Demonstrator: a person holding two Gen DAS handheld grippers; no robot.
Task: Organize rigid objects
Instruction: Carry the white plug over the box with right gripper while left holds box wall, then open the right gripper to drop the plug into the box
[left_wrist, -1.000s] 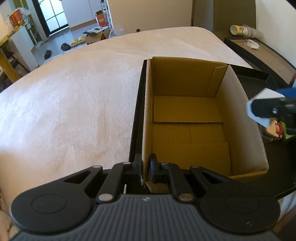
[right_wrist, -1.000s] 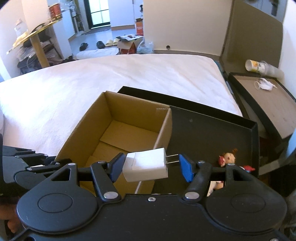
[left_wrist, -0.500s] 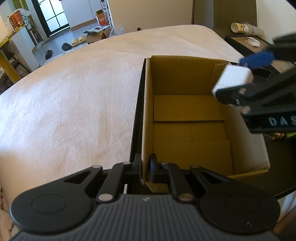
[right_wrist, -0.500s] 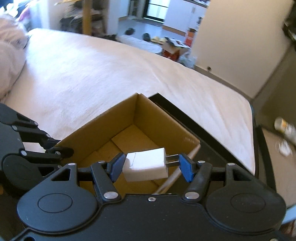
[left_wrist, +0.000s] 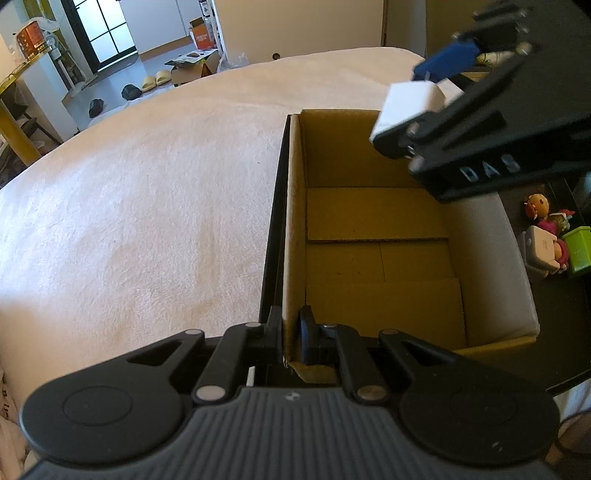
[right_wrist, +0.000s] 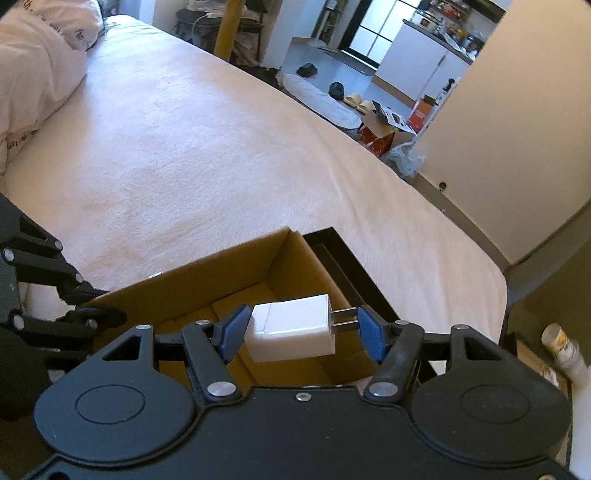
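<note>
An open cardboard box (left_wrist: 380, 258) stands on a black tray (left_wrist: 271, 236) at the edge of a bed. My left gripper (left_wrist: 291, 336) is shut on the box's near left wall, one finger inside and one outside. A white plug adapter (right_wrist: 291, 332) with two metal prongs is clamped between the blue pads of my right gripper (right_wrist: 299, 330). In the left wrist view the right gripper (left_wrist: 417, 99) hangs tilted above the box's far right corner, holding the adapter (left_wrist: 406, 105) over the open inside. The box bottom (left_wrist: 376, 266) shows only bare cardboard flaps.
Small toys, a white cube (left_wrist: 539, 251) and a green block (left_wrist: 580, 249) lie on the tray to the right of the box. The pale bedspread (left_wrist: 140, 206) spreads to the left. A pillow (right_wrist: 40, 62) lies at the bed's far end. Shoes and boxes sit on the floor beyond.
My right gripper has carried the adapter from beside the box's right wall to above its far right corner, rolling as it went. The left gripper has kept its hold on the box wall.
</note>
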